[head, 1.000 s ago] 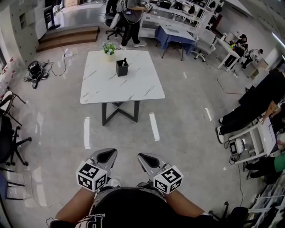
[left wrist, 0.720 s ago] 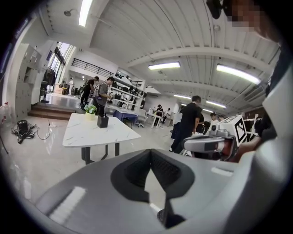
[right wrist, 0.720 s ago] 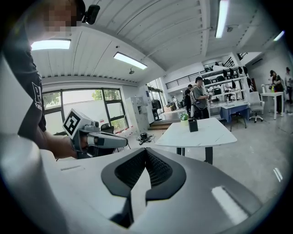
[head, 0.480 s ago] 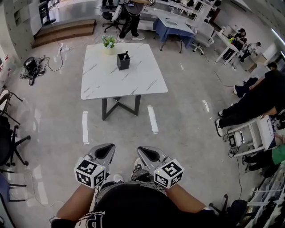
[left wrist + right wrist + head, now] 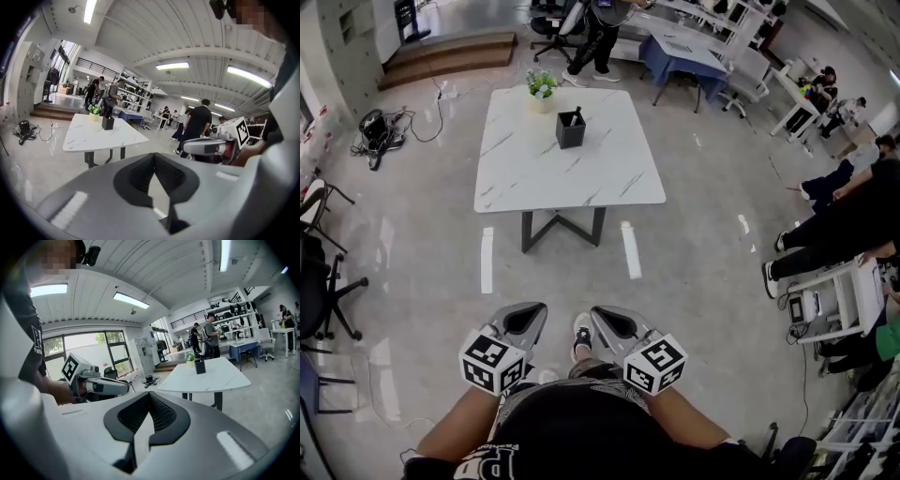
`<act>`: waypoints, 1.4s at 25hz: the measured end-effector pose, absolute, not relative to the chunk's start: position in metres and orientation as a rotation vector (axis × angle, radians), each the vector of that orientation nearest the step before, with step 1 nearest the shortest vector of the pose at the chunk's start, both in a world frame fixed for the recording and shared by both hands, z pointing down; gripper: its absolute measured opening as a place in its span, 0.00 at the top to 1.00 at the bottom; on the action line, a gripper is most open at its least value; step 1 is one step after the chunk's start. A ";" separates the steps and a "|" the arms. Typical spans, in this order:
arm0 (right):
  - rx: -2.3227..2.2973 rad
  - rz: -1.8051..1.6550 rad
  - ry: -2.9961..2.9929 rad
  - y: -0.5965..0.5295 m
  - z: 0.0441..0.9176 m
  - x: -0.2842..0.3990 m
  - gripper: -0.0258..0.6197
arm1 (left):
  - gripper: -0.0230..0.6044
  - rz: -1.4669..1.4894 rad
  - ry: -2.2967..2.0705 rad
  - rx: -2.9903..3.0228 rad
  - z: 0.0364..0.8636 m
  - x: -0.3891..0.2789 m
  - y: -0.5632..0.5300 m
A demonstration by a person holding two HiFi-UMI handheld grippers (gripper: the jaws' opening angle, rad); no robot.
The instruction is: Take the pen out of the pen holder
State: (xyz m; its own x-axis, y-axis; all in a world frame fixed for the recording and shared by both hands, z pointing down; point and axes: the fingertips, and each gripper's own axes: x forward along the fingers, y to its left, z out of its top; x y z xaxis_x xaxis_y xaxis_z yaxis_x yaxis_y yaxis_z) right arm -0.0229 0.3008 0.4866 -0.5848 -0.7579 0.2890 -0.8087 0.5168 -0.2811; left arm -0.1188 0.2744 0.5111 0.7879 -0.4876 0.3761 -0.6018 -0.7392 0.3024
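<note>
A black square pen holder (image 5: 571, 130) stands on the far part of a white marble-look table (image 5: 572, 183), with a dark pen (image 5: 575, 116) sticking out of its top. The same pen holder shows small in the left gripper view (image 5: 108, 123) and in the right gripper view (image 5: 200, 366). Both grippers are held low in front of my body, far short of the table. My left gripper (image 5: 526, 321) (image 5: 153, 153) is shut with nothing in it. My right gripper (image 5: 612, 322) (image 5: 149, 392) is likewise shut and empty.
A small potted plant (image 5: 542, 90) sits behind the pen holder. White tape strips (image 5: 630, 250) mark the floor before the table. Black chairs (image 5: 321, 281) and a cable bundle (image 5: 377, 129) lie left; seated people (image 5: 844, 220) and a white cart (image 5: 825, 300) are right.
The table has drifted slightly in the view as I step toward it. One shoe now shows between the grippers. Both grippers stay shut and in the same pose.
</note>
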 end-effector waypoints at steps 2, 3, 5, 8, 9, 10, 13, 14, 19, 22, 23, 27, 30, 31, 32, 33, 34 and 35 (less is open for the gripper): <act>1.352 0.593 -2.634 0.284 0.485 -0.018 0.96 | 0.87 0.391 -0.829 2.565 0.511 -0.113 0.259; 1.346 0.593 -2.642 0.275 0.484 -0.015 0.96 | 0.87 0.393 -0.833 2.566 0.509 -0.109 0.251; 1.332 0.590 -2.656 0.257 0.480 -0.006 0.96 | 0.87 0.392 -0.841 2.573 0.504 -0.099 0.234; 1.317 0.583 -2.669 0.230 0.476 0.008 0.96 | 0.87 0.385 -0.855 2.577 0.498 -0.085 0.210; 1.314 0.582 -2.674 0.221 0.474 0.013 0.96 | 0.87 0.384 -0.860 2.575 0.497 -0.081 0.202; 1.310 0.582 -2.680 0.213 0.473 0.017 0.96 | 0.87 0.384 -0.866 2.573 0.496 -0.077 0.194; 1.288 0.572 -2.698 0.189 0.469 0.030 0.96 | 0.87 0.378 -0.894 2.564 0.495 -0.067 0.170; 1.278 0.568 -2.704 0.182 0.467 0.035 0.96 | 0.87 0.374 -0.905 2.561 0.494 -0.063 0.163; 1.224 0.549 -2.728 0.149 0.463 0.051 0.96 | 0.87 0.358 -0.946 2.560 0.486 -0.044 0.132; 1.186 0.539 -2.746 0.133 0.462 0.057 0.96 | 0.87 0.362 -0.973 2.553 0.487 -0.037 0.119; 1.175 0.538 -2.752 0.128 0.462 0.060 0.96 | 0.87 0.363 -0.983 2.546 0.489 -0.035 0.115; 1.149 0.542 -2.767 0.111 0.466 0.072 0.96 | 0.87 0.363 -1.016 2.531 0.492 -0.024 0.101; 1.131 0.544 -2.777 0.102 0.467 0.080 0.96 | 0.87 0.361 -1.029 2.532 0.491 -0.013 0.093; 1.124 0.544 -2.780 0.099 0.467 0.082 0.96 | 0.87 0.359 -1.033 2.532 0.490 -0.011 0.090; 1.118 0.544 -2.784 0.096 0.466 0.083 0.96 | 0.87 0.358 -1.038 2.531 0.488 -0.009 0.088; 1.112 0.545 -2.789 0.094 0.465 0.084 0.96 | 0.87 0.358 -1.043 2.530 0.487 -0.007 0.086; 1.107 0.545 -2.794 0.092 0.465 0.085 0.96 | 0.87 0.360 -1.048 2.529 0.487 -0.005 0.084; 1.103 0.547 -2.798 0.090 0.465 0.086 0.96 | 0.87 0.363 -1.053 2.527 0.487 -0.004 0.082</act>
State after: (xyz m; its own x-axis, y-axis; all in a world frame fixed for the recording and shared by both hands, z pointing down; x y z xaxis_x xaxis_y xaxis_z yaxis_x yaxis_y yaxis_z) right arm 0.0861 0.0900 0.4654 -0.7366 -0.6441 0.2063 -0.6743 0.6763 -0.2965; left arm -0.0044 0.0824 0.4874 0.6863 -0.6240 0.3735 -0.7216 -0.6485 0.2424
